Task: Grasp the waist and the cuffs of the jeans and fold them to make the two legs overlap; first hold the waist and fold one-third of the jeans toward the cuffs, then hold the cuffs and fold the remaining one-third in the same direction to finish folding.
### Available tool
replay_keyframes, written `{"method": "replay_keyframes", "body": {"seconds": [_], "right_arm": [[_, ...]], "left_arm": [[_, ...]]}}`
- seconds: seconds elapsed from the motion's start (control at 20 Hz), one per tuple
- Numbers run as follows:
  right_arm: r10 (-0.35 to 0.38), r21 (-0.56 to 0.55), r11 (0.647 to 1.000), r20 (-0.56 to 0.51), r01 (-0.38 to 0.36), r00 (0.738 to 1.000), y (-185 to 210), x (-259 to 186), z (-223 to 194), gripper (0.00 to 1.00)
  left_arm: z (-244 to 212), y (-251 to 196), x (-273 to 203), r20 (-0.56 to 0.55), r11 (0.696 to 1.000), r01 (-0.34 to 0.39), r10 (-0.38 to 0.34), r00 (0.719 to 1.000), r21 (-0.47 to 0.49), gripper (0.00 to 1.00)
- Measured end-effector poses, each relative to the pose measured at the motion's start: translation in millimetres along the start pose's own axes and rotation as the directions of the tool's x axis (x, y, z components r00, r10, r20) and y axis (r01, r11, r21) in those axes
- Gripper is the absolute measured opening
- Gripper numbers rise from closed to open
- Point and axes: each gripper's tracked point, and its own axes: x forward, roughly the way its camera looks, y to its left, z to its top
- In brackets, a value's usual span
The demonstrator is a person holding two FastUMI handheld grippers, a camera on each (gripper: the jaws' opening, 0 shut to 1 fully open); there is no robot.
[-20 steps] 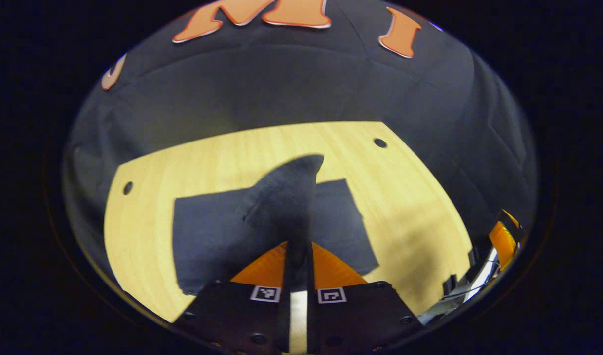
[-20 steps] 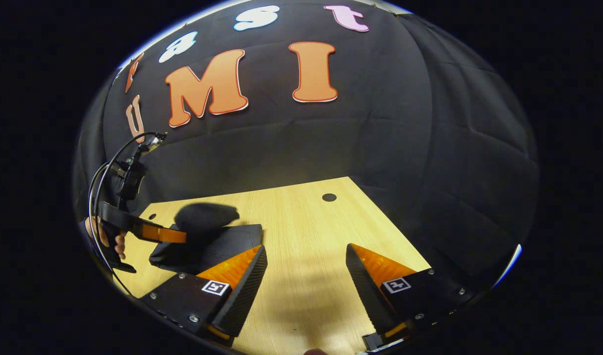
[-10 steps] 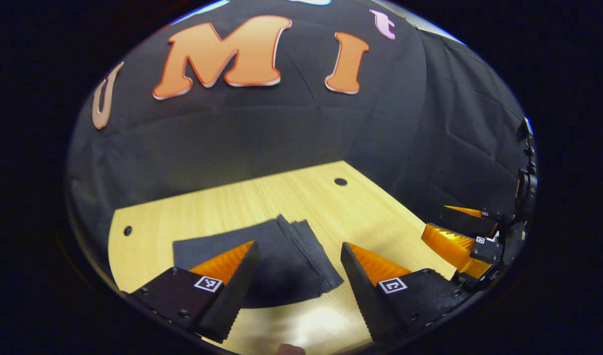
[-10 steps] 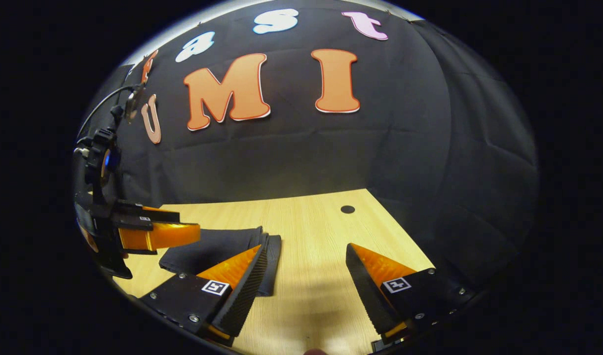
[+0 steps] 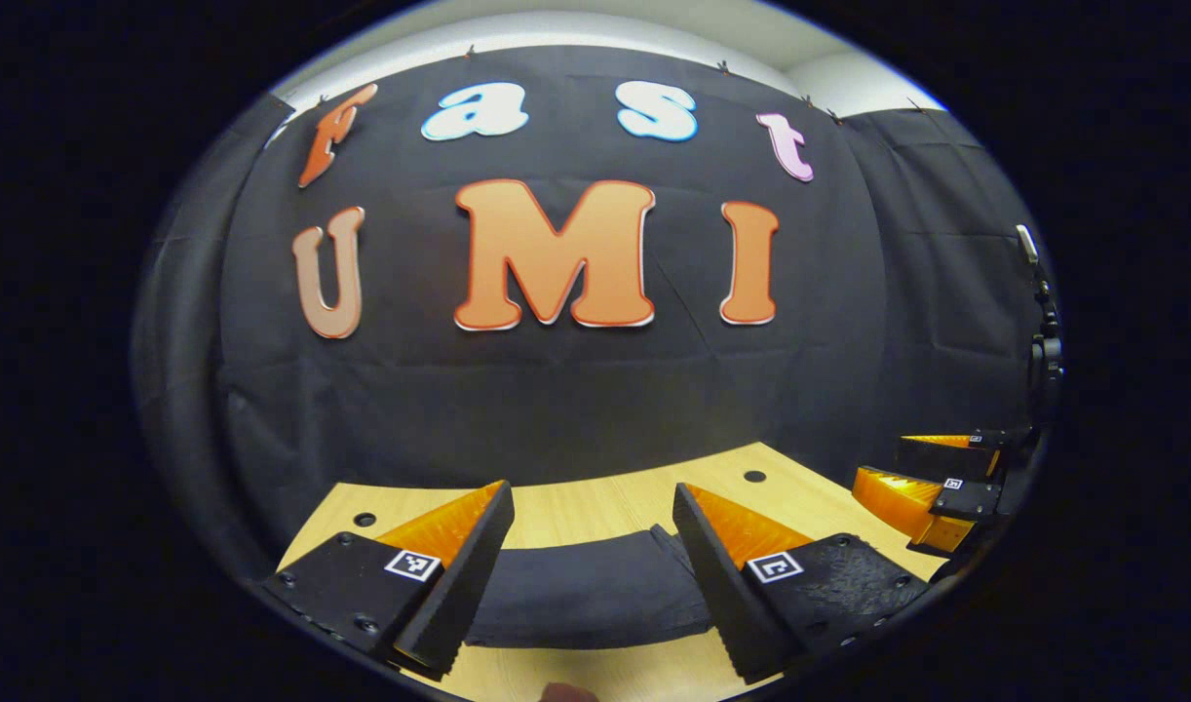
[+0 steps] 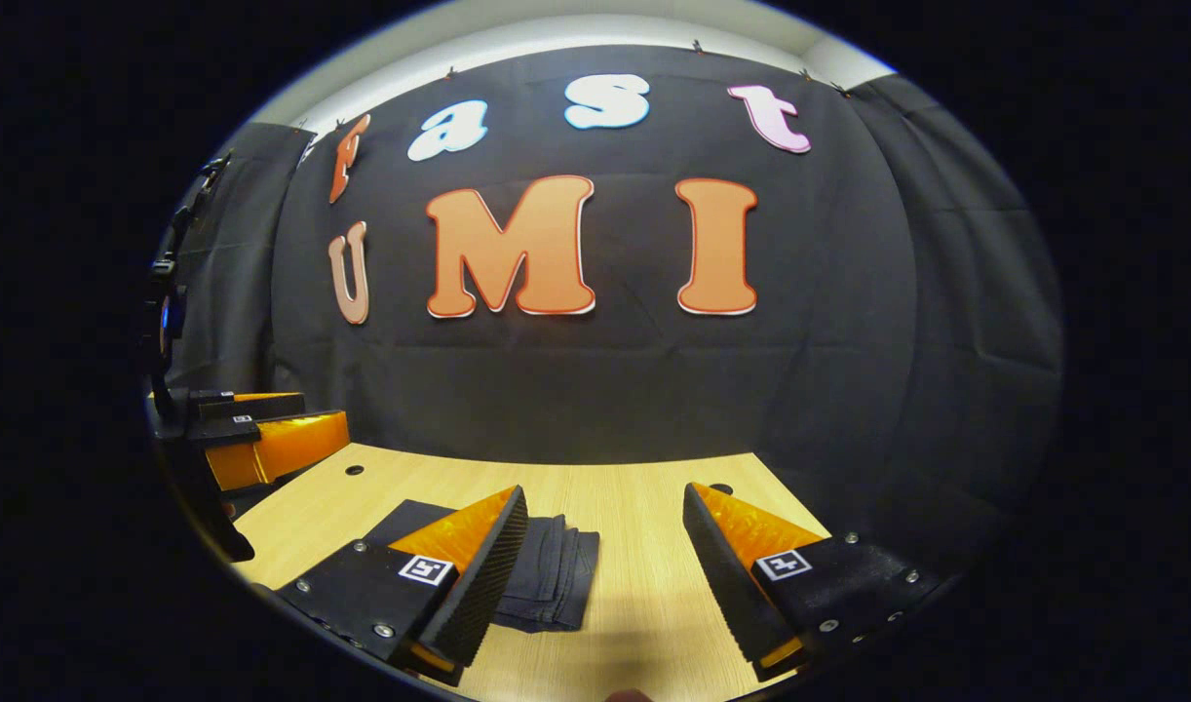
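The dark, heavy-looking denim jeans lie on the pale wooden table as a compact folded packet. In the right gripper view the jeans show several stacked layer edges at their near right end, lying flat and fairly square to one another. From this the folding looks finished, or nearly so.

The left tongs stand wide open with nothing between the fingers, raised above the packet, which shows in the gap between them. The right tongs are also open and empty, raised above the table just to the right of the packet. In the left gripper view the right tongs hang off to the right, clear of the cloth; in the right gripper view the left tongs sit at the left edge, above the table's far left side.

Denim of this kind is likely soft but thick and fairly weighty, so a stack should stay put without springing open. It is not fragile or slippery. If any tidying is needed, the layered edge at the packet's right end is probably the best place to pinch, taking all layers together so none slides out.
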Motion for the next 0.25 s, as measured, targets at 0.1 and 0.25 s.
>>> {"method": "replay_keyframes", "body": {"seconds": [0.1, 0.25], "right_arm": [[0.010, -0.004, 1.000, 0.018, -0.010, 1.000, 14.8, -10.0, 7.8, 0.97], [0.000, -0.015, 1.000, 0.065, 0.001, 0.998, 34.9, -24.5, 21.8, 0.97]], "left_arm": [[10.6, 24.5, -24.2, 0.035, 0.999, -0.029, 0.029, 0.999, -0.019, 0.98], [20.1, 47.2, -47.6, 0.083, 0.998, -0.055, 0.056, 0.995, -0.019, 0.98]]}}
